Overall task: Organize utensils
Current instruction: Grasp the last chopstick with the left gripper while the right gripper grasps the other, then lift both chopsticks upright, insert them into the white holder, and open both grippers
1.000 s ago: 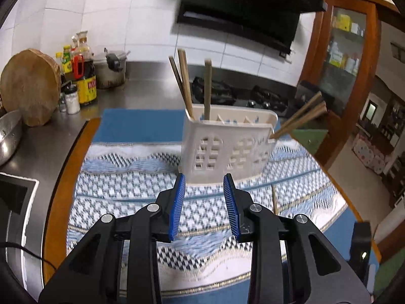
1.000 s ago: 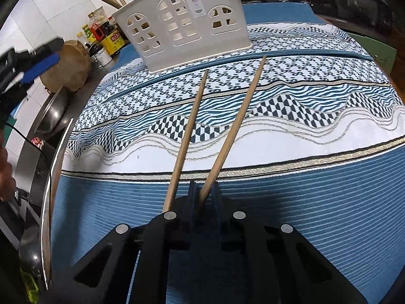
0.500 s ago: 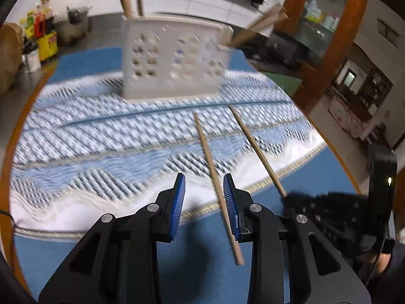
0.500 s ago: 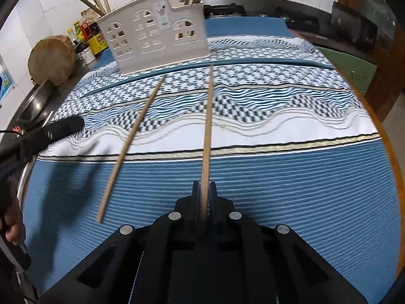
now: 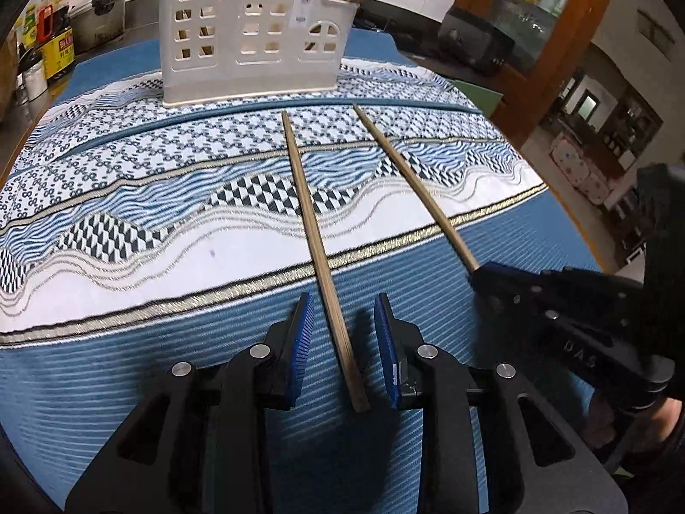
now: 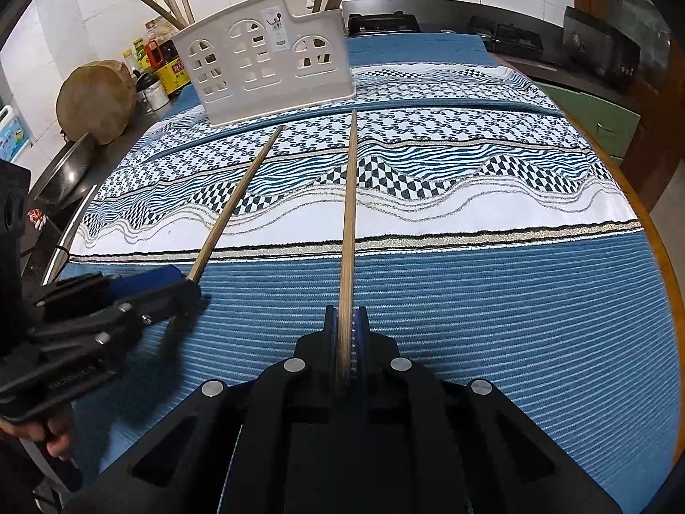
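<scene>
Two wooden chopsticks lie on the patterned blue-and-white cloth. My left gripper (image 5: 344,338) is open, its blue pads either side of the near end of the left chopstick (image 5: 314,240). My right gripper (image 6: 344,321) is shut on the near end of the right chopstick (image 6: 350,214), which points at the white utensil holder (image 6: 267,64). The holder (image 5: 252,34) stands at the far side of the cloth with several chopsticks upright in it. The right gripper also shows in the left wrist view (image 5: 483,276), and the left gripper in the right wrist view (image 6: 184,289).
A round wooden board (image 6: 96,103), sauce bottles (image 6: 165,64) and a metal pot (image 5: 100,17) stand at the far left. A gas stove (image 6: 383,23) sits behind the holder. The wooden table edge (image 6: 668,265) curves on the right.
My left gripper dropped low and moved forward, so the left chopstick's end now lies between its open pads. My right gripper stays shut on the right chopstick, swung to point at the holder.
</scene>
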The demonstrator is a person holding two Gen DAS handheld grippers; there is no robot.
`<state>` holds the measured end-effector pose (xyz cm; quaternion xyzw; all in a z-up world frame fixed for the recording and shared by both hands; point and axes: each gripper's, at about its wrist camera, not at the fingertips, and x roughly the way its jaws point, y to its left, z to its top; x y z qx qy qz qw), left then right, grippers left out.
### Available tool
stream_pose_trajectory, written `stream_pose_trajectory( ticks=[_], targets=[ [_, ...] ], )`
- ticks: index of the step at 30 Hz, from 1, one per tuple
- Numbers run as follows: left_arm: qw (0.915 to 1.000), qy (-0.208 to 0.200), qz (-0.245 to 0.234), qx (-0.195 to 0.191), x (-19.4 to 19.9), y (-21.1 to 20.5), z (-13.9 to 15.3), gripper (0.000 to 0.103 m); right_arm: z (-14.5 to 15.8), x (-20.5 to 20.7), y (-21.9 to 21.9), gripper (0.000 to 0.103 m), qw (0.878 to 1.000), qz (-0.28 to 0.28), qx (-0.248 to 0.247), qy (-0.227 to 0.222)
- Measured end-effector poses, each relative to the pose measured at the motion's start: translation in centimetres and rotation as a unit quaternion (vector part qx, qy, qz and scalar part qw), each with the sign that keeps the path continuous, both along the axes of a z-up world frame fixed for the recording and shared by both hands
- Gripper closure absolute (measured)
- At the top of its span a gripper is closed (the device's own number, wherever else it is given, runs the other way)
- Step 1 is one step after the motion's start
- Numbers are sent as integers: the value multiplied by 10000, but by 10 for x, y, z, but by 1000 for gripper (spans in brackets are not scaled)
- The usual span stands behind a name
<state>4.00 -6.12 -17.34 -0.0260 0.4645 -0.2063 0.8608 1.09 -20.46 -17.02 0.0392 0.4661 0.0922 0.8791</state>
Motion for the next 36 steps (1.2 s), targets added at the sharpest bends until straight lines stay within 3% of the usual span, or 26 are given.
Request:
stream_pose_trajectory(
  ticks=[5,11,19,25,36],
  targets=[
    [9992,-146,26,365,1,-4,-1,94,-1,1,0,96,10000,14,-27,-71],
    [9994,-55,90,339,8,1,6,96,6,-1,0,96,9998,63,-79,-149],
    [9976,-667,196,16,6,24,60,97,65,-13,5,96,9923,400,-445,-1085],
    [9932,-1089,364,-213,17,34,93,98,118,0,4,96,9827,506,-312,-1756],
    [9859,-1597,395,-305,44,50,142,98,190,45,6,96,9711,938,-148,-2192]
  ],
)
